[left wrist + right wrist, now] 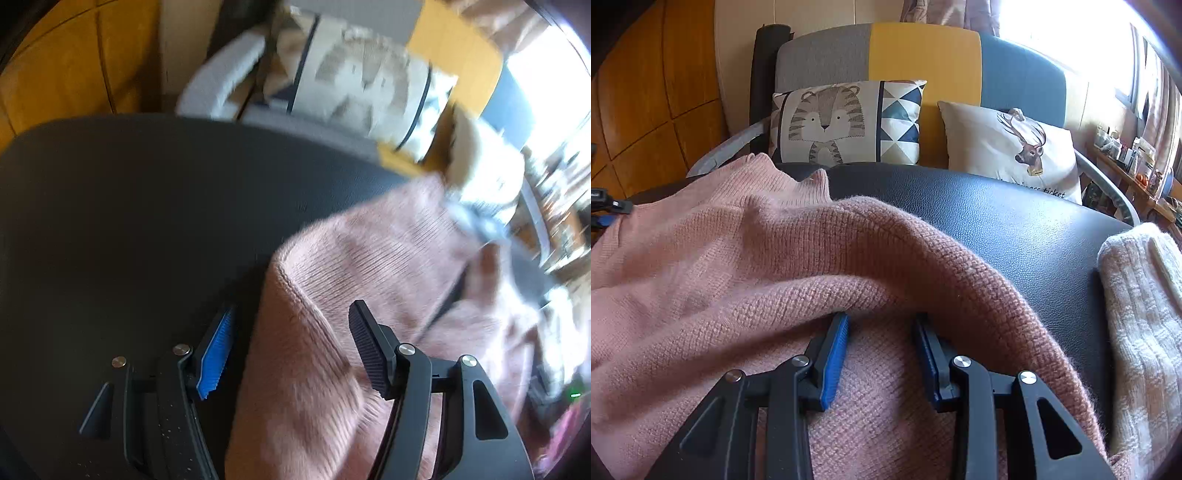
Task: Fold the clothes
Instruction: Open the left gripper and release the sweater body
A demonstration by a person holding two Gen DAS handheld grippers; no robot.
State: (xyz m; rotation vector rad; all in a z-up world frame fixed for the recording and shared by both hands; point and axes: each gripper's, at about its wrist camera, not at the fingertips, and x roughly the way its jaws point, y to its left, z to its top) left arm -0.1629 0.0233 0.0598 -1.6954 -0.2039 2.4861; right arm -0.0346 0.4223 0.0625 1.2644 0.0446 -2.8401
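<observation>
Right wrist view shows the pink sweater (746, 266) spread over the black leather surface (1015, 221), a thick rolled fold arching straight ahead of the right gripper (882, 332), whose fingers stand apart with the fold draped over their tips and nothing pinched. Left wrist view (blurred) has the left gripper (291, 328) also spread wide, the sweater's seamed edge (295, 284) lying between its fingers and running away up to the right. A cream knit (1141, 314) lies apart on the right, so I judge the right gripper better placed.
</observation>
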